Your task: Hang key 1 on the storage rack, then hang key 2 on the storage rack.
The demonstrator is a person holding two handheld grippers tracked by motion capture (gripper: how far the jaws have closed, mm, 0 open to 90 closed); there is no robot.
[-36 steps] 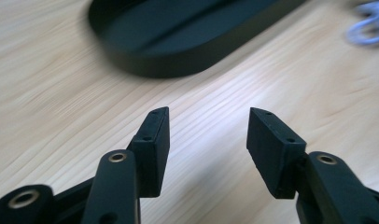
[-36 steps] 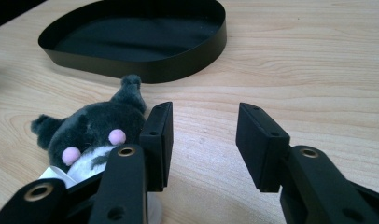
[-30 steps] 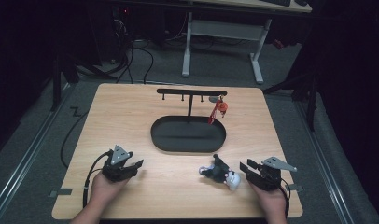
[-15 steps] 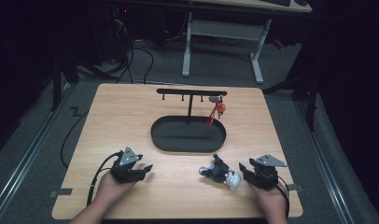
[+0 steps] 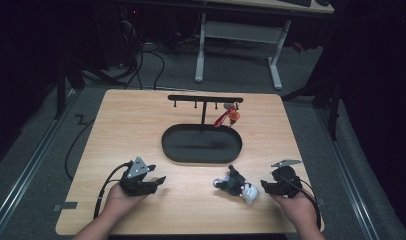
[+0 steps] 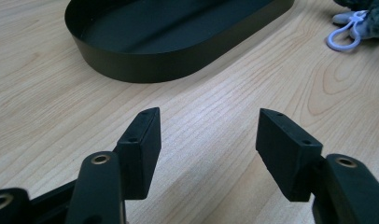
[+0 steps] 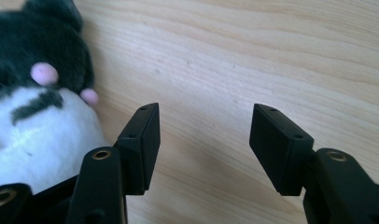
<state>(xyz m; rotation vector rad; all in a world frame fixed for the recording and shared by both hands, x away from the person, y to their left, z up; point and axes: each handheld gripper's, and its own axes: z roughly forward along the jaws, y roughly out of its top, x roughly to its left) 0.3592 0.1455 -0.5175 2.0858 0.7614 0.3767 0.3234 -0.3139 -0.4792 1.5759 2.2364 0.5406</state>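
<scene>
Right gripper (image 5: 265, 186), jaws just opening and empty: ease onto the plush toy (image 5: 236, 186) lying just before the black tray (image 5: 201, 159)'s right end, pinch its body squarely, park the open, empty left gripper (image 5: 158, 182) before the tray's left end.

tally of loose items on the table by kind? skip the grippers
Plush keychain toy, black and white, lying on the table: 1
Red charm hanging on the rack: 1
Black oval tray: 1
Black hook rack: 1
Total: 4
</scene>
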